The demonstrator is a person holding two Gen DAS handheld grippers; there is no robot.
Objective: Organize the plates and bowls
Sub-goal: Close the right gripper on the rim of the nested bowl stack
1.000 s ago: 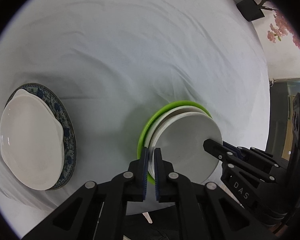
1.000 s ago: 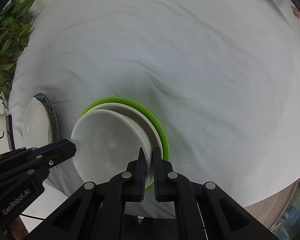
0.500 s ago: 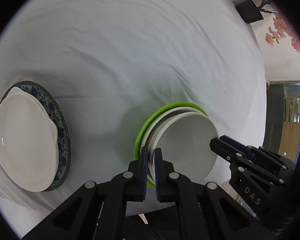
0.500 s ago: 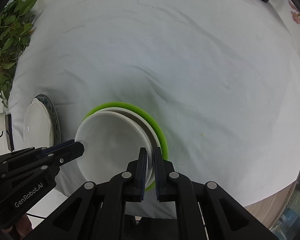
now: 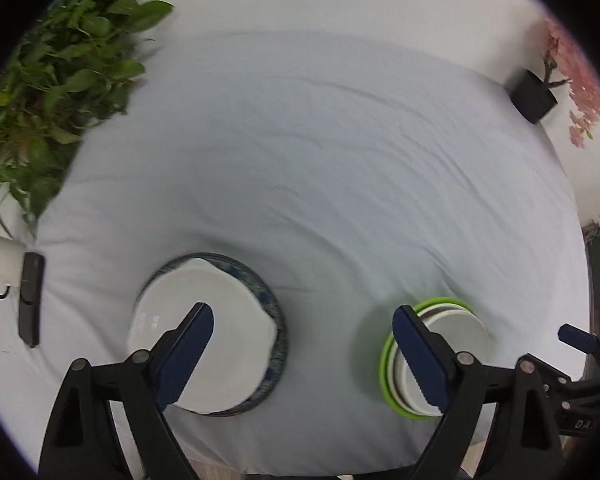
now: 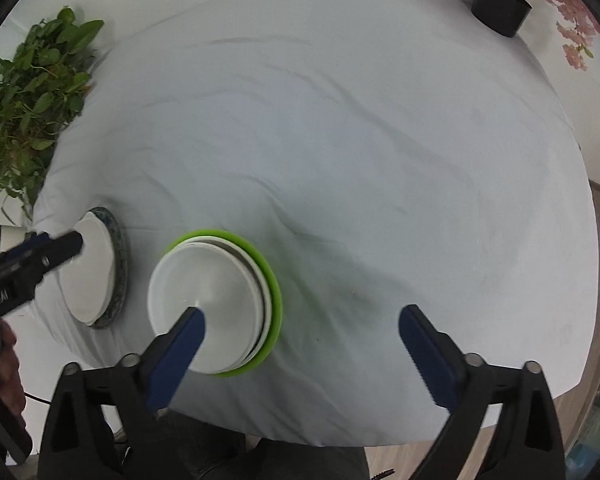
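Near the table's front edge sits the bowl stack (image 6: 208,304): white bowls nested on a green plate (image 6: 275,312), resting on the white cloth (image 6: 360,160). Just left of it, apart from it, lies the plate stack (image 5: 204,336), a white plate on a blue-patterned one (image 5: 274,308).

Both claws are spread wide and hold nothing. The left gripper (image 5: 304,348) hangs above the gap between the two stacks; the right gripper (image 6: 302,344) hangs over bare cloth just right of the bowls.

Judging by how things lie, the sorting looks done or nearly so: bowls in one pile, plates in the other, nothing loose on the cloth. If anything remains, it would be squaring up a pile, which calls for lowering one claw to a rim and closing gently.

How many bowls are nested is hard to count; the rims blur together. Fingers cover the near side of each stack. At the far left stand a plant (image 5: 60,80), a mug (image 5: 0,260) and a dark flat object (image 5: 30,300) I cannot identify.
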